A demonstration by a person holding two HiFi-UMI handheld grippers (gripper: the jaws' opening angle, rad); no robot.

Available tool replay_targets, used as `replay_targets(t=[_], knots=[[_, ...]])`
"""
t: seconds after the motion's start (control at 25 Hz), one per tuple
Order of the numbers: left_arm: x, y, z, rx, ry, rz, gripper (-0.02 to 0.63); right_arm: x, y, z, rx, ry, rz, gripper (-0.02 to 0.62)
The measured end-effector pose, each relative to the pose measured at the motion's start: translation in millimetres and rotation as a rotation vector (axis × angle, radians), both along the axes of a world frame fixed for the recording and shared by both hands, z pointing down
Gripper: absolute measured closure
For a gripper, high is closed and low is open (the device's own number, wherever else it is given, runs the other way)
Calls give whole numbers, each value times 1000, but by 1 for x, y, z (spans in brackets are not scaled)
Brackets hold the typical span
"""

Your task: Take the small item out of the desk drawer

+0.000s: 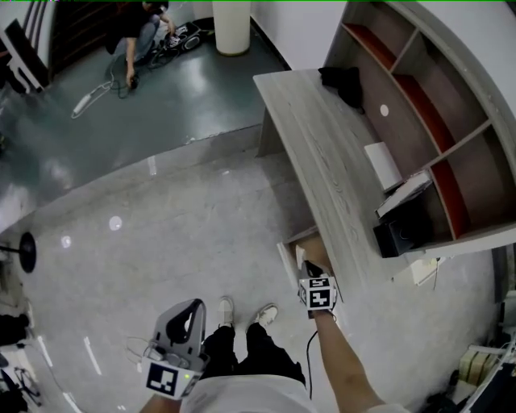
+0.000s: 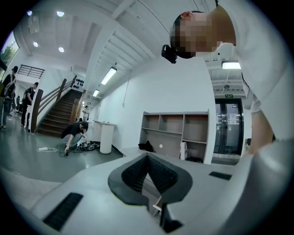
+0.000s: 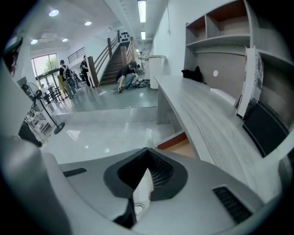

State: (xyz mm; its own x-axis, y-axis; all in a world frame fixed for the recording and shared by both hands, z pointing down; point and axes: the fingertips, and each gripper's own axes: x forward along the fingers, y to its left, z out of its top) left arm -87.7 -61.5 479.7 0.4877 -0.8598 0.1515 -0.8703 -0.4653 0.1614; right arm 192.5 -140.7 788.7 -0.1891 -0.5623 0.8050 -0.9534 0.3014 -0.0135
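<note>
The desk drawer (image 1: 302,242) stands pulled out under the long grey desk (image 1: 322,153), and its brown inside (image 3: 177,140) shows in the right gripper view. My right gripper (image 1: 309,264) hangs over the drawer, pointing steeply down. Its jaws are shut (image 3: 147,153) on a small, thin white item (image 3: 141,188) that sits between the ribbed pads. My left gripper (image 1: 193,306) is held low at the left, away from the desk and pointing almost level. Its tips meet (image 2: 148,157) with nothing between them.
A shelf unit (image 1: 435,121) rises behind the desk top, which carries a black box (image 1: 399,234), a white box (image 1: 383,165) and a dark cloth (image 1: 343,81). My shoes (image 1: 242,310) stand left of the drawer. A person (image 1: 137,32) crouches far off near a white cylinder (image 1: 231,24).
</note>
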Motion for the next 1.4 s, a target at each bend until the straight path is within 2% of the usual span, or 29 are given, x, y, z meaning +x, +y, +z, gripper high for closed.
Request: replay_targets(t=[0.6, 1.0, 1.4], knots=[[14, -20, -48, 129, 51, 80, 590, -5, 1, -117, 193, -135, 85, 572], [18, -36, -84, 234, 75, 107, 591, 6, -8, -236, 424, -182, 110, 572], [-4, -48, -119, 350, 91, 54, 591, -3, 3, -356, 670, -184, 62, 572]])
